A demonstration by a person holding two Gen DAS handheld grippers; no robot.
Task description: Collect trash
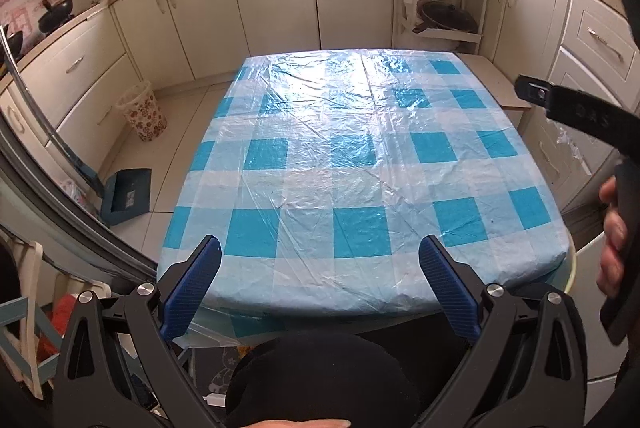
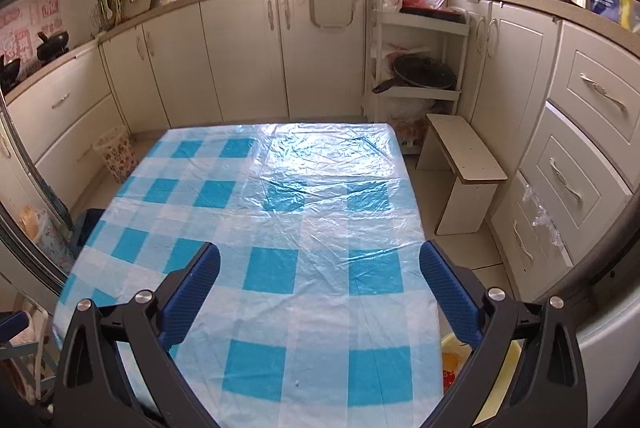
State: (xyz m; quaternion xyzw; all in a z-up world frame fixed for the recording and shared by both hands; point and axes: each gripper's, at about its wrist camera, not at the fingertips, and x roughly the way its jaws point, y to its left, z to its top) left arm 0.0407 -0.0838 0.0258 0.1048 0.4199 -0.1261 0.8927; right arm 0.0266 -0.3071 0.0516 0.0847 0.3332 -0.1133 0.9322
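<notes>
A table under a blue-and-white checked plastic cloth [image 1: 344, 164] [image 2: 280, 252] fills both views, and nothing lies on the cloth. My left gripper [image 1: 320, 268] hangs open over the table's near edge, with only cloth between its blue pads. My right gripper [image 2: 320, 268] is open too, over the table's right half, holding nothing. A floral wastebasket [image 1: 142, 116] [image 2: 118, 156] stands on the floor left of the table. A pale yellow tub [image 2: 496, 380] holding orange and red bits sits low beside the table's near right corner.
Cream cabinets ring the room. A blue dustpan [image 1: 128, 196] lies on the floor at the left. A wooden stool [image 2: 464, 164] and a white shelf rack with a pan [image 2: 420, 72] stand at the right. A person's hand [image 1: 612, 228] grips the other tool.
</notes>
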